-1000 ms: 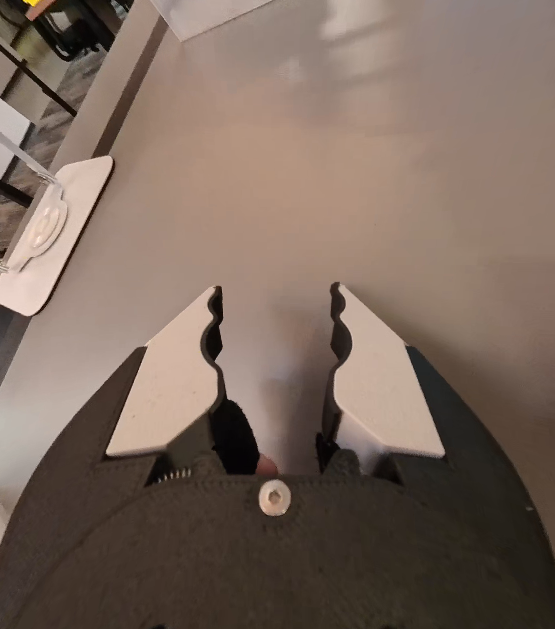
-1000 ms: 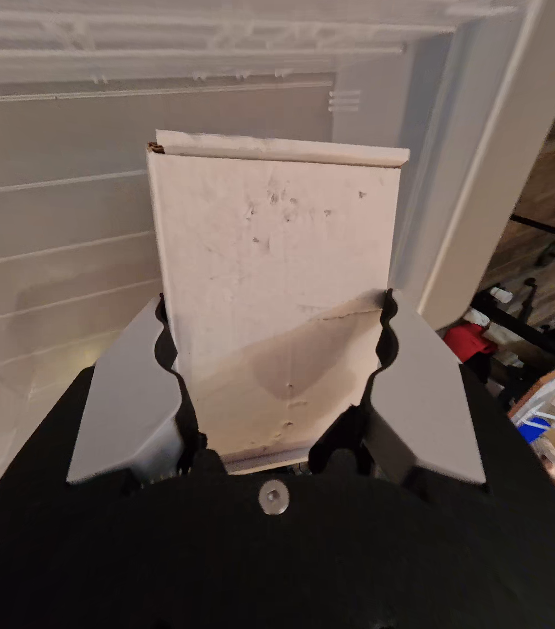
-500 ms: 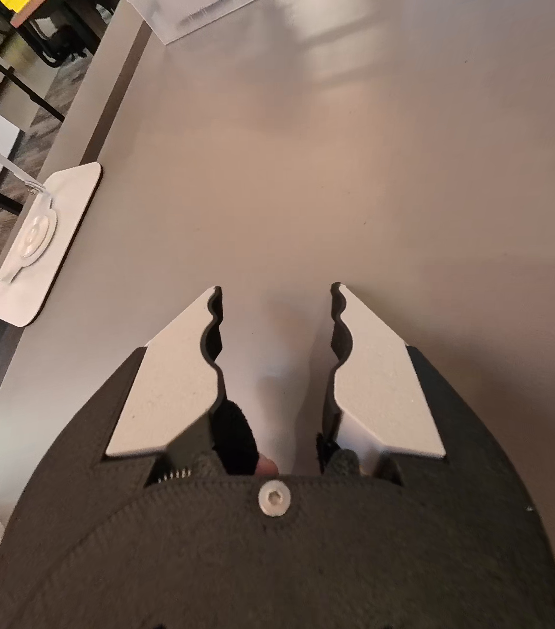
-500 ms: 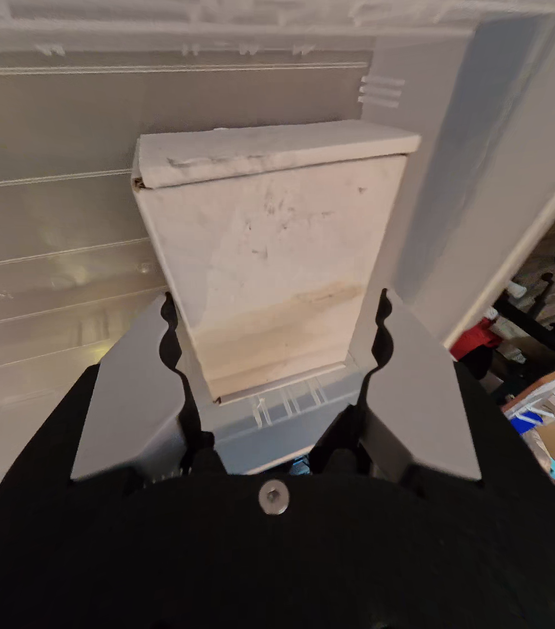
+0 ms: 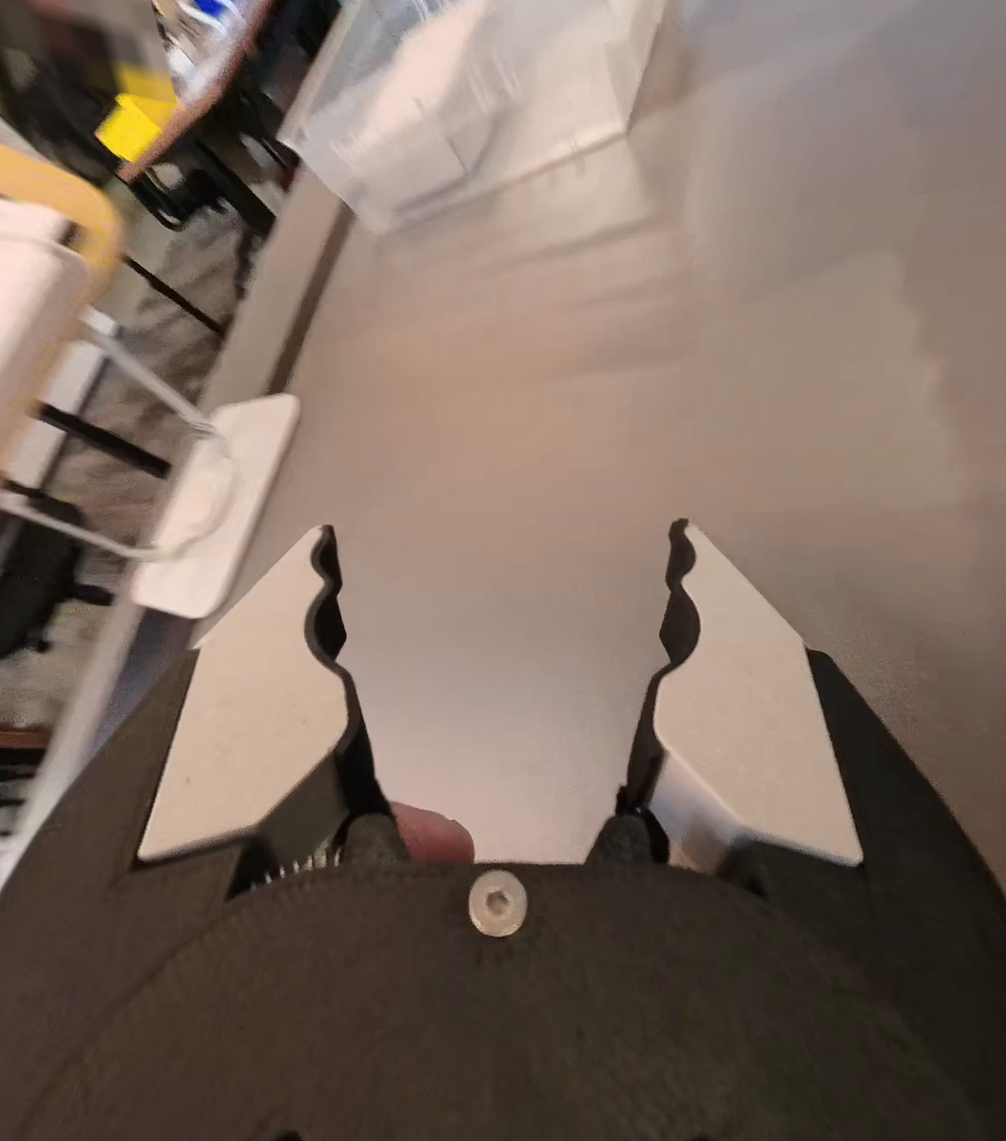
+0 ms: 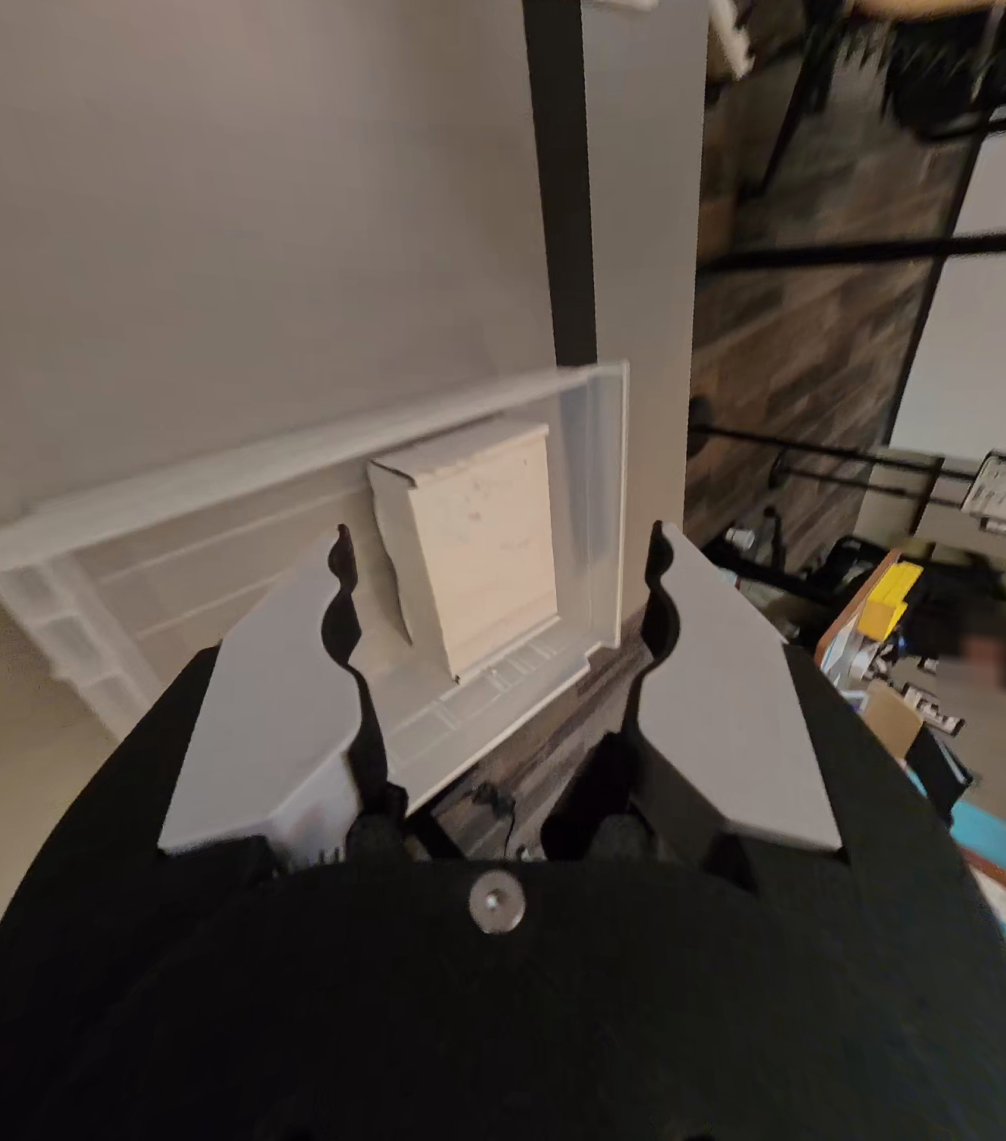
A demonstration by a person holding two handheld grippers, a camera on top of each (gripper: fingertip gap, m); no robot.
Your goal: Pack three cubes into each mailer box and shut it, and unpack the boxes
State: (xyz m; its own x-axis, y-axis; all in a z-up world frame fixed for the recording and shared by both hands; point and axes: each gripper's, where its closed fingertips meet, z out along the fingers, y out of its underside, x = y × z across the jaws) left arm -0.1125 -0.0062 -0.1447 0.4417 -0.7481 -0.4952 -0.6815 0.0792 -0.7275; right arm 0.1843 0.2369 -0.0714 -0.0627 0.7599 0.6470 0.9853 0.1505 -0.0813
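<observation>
A shut white mailer box (image 6: pixel 475 543) lies in the right end of a clear plastic bin (image 6: pixel 278 555) on the grey table. My right gripper (image 6: pixel 497 537) is open and empty, raised and drawn back from the box. My left gripper (image 5: pixel 503 534) is open wide and empty above bare grey tabletop (image 5: pixel 549 370). No cubes show in either view. A blurred clear bin with white contents (image 5: pixel 475 105) sits at the table's far edge in the left wrist view.
A white pad with a clear stand (image 5: pixel 222 506) sits at the table's left edge. The table's right edge (image 6: pixel 636 247) drops to a wood-pattern floor. Desks, a yellow item (image 6: pixel 889 599) and clutter lie beyond.
My right gripper let go of the mailer box in the bin and pulled back and up. My left gripper opened wider and swung, so the far bin came into view.
</observation>
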